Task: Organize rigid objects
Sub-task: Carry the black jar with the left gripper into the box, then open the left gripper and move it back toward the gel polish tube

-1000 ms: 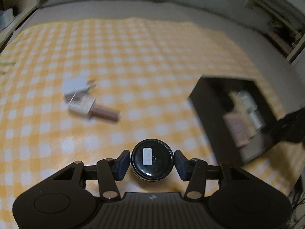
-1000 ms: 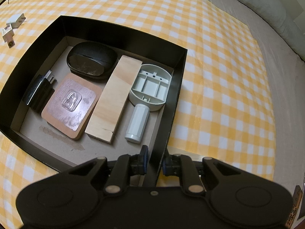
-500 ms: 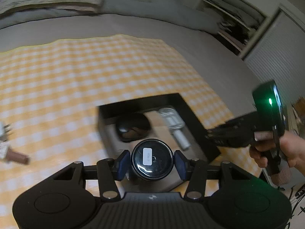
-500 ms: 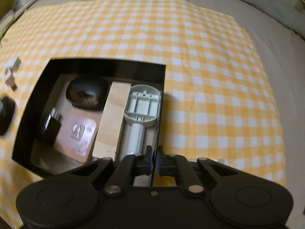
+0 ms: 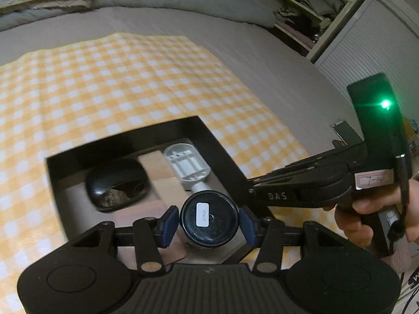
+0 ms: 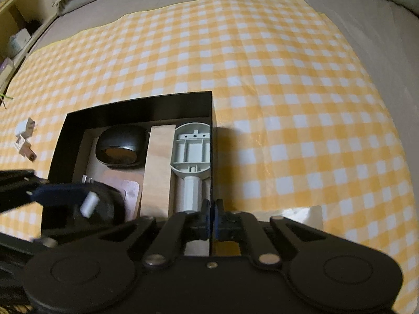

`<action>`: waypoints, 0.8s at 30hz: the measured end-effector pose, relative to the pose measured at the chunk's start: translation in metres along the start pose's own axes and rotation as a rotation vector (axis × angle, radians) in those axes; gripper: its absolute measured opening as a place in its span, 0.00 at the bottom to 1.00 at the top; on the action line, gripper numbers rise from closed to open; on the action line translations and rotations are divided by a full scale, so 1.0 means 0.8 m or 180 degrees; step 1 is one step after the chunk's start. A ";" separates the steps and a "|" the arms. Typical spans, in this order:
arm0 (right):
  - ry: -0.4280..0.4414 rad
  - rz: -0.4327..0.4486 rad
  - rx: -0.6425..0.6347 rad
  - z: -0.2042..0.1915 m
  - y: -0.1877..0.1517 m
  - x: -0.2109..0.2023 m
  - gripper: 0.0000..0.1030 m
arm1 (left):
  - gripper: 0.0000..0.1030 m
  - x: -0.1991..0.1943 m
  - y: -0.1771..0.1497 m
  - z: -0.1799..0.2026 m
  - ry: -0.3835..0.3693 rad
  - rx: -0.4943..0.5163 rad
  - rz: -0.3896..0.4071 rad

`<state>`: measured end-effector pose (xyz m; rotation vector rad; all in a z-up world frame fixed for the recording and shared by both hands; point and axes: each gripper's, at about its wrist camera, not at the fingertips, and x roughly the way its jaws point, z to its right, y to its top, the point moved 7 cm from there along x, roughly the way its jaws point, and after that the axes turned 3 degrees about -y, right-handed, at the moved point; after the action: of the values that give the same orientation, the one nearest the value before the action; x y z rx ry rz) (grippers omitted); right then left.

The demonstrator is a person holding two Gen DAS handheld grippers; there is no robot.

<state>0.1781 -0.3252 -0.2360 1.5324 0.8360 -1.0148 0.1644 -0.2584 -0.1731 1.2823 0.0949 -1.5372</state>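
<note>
Yellow-checked cloth (image 6: 262,65) over grey bed. Left gripper (image 5: 209,221) grips round black jar (image 5: 209,219), held above black box (image 5: 125,138). Right gripper (image 6: 211,216) pinches the box's right wall, jaws clenched on it.

Left claw (image 5: 209,222) clamped; right claw (image 6: 212,216) apparently pinched shut.

- This is a bedroom in a home.
- A big bed (image 5: 262,60) with a grey sheet fills the room.
- Pillows (image 5: 183,2) lie at its far end.
- A yellow checked cloth (image 6: 262,65) is spread on the bed.
- Shelves (image 5: 296,7) stand beside it.
</note>
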 end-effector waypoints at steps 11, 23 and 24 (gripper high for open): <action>0.0087 -0.0014 0.0097 0.009 0.005 0.009 0.05 | 0.54 0.043 -0.007 0.022 -0.0166 -0.0174 -0.0241; 0.0083 -0.0012 0.0063 0.008 0.001 0.004 0.05 | 0.79 0.032 -0.014 0.018 -0.0001 -0.0079 -0.0298; 0.0076 -0.0012 0.0052 0.008 0.002 0.004 0.05 | 0.81 0.030 -0.015 0.018 0.0011 -0.0071 -0.0294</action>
<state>0.1794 -0.3320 -0.2387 1.5600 0.8492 -1.0101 0.1500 -0.2784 -0.1912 1.2782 0.1751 -1.6083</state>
